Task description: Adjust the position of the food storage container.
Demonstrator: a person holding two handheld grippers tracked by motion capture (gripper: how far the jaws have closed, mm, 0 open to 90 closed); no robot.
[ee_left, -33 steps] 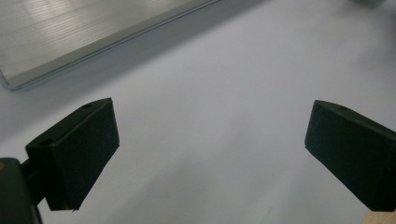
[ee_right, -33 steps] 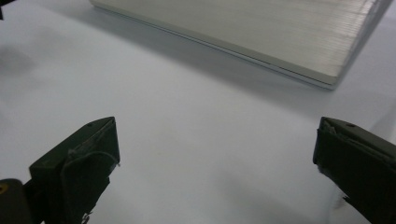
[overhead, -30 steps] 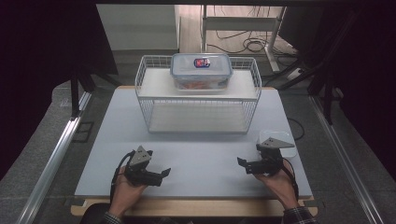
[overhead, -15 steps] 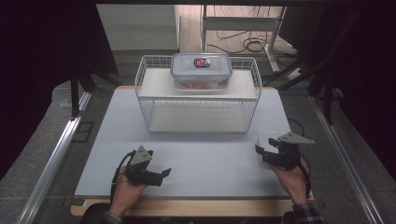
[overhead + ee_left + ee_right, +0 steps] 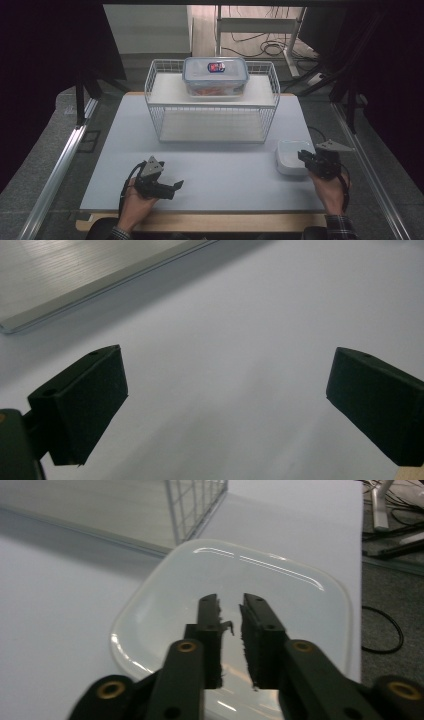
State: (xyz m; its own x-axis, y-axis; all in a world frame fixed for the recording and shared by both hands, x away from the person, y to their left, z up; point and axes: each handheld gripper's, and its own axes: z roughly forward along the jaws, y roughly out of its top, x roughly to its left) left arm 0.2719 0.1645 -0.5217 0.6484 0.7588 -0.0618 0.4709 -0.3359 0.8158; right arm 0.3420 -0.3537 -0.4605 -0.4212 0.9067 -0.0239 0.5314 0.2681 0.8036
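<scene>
White dish: a flat white rounded-square plastic dish (image 5: 290, 156) is lying near the right edge of the grey table (image 5: 220, 175).
Right gripper (image 5: 232, 611): held over the dish, jaws just closed, almost together, nothing pinched.
Left gripper (image 5: 172, 187): jaws spread wide, resting empty near the front edge, kept ready.
Wire basket (image 5: 212, 107): set at the back edge.

Lab test bench: white table (image 5: 100, 165) ringed by metal rails (image 5: 55, 170), dark curtains (image 5: 45, 50) both sides, loose cables (image 5: 265, 47) on floor at top.
</scene>
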